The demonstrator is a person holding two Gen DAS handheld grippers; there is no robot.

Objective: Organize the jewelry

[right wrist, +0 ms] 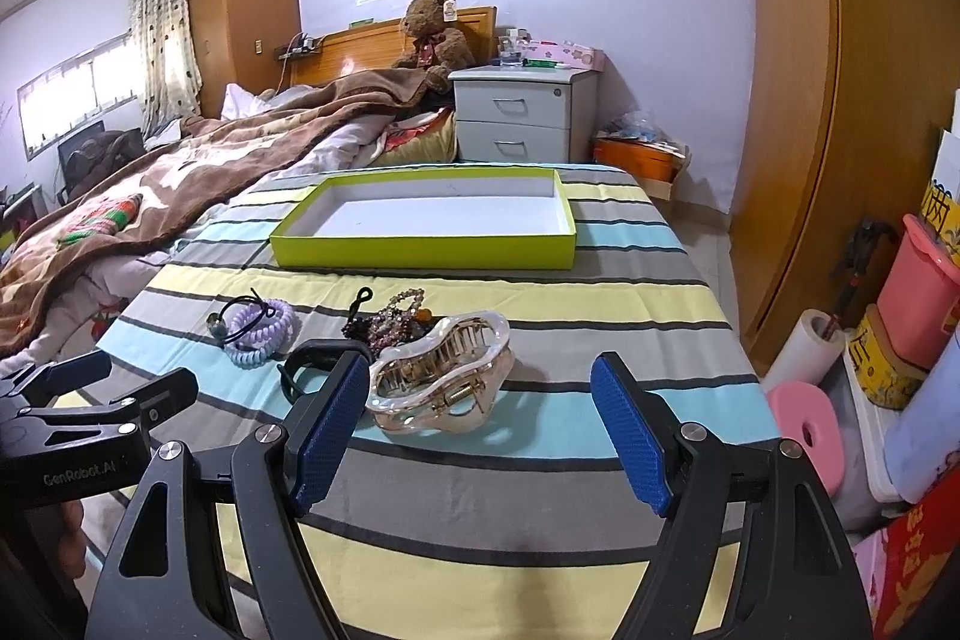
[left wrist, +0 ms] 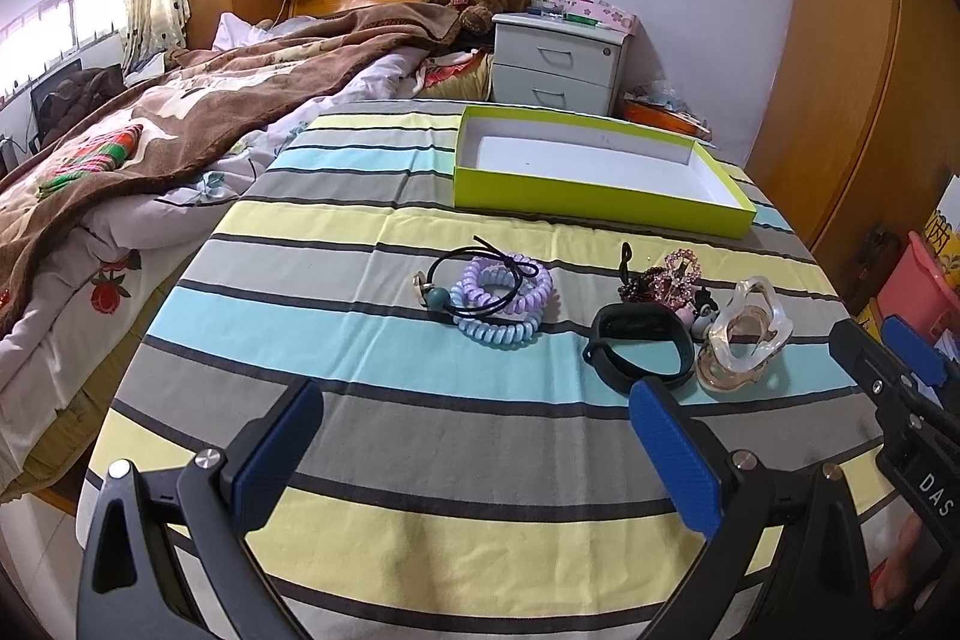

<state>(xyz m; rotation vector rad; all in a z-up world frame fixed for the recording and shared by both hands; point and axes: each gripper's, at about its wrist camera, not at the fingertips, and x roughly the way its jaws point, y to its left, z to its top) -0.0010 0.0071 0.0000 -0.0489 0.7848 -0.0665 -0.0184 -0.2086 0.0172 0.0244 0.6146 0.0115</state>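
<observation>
Clear acrylic hair claw (right wrist: 441, 376), frame centre on the striped worktop (right wrist: 540, 496), looks light, rigid, slick and brittle; right tool (right wrist: 480, 430) wide, empty; grip across its ribbed spine.

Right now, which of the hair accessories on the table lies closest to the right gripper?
The clear hair claw. It lies just ahead of the open right gripper, while the coiled hair ties and the beaded clips sit farther back, toward the green box.
</observation>
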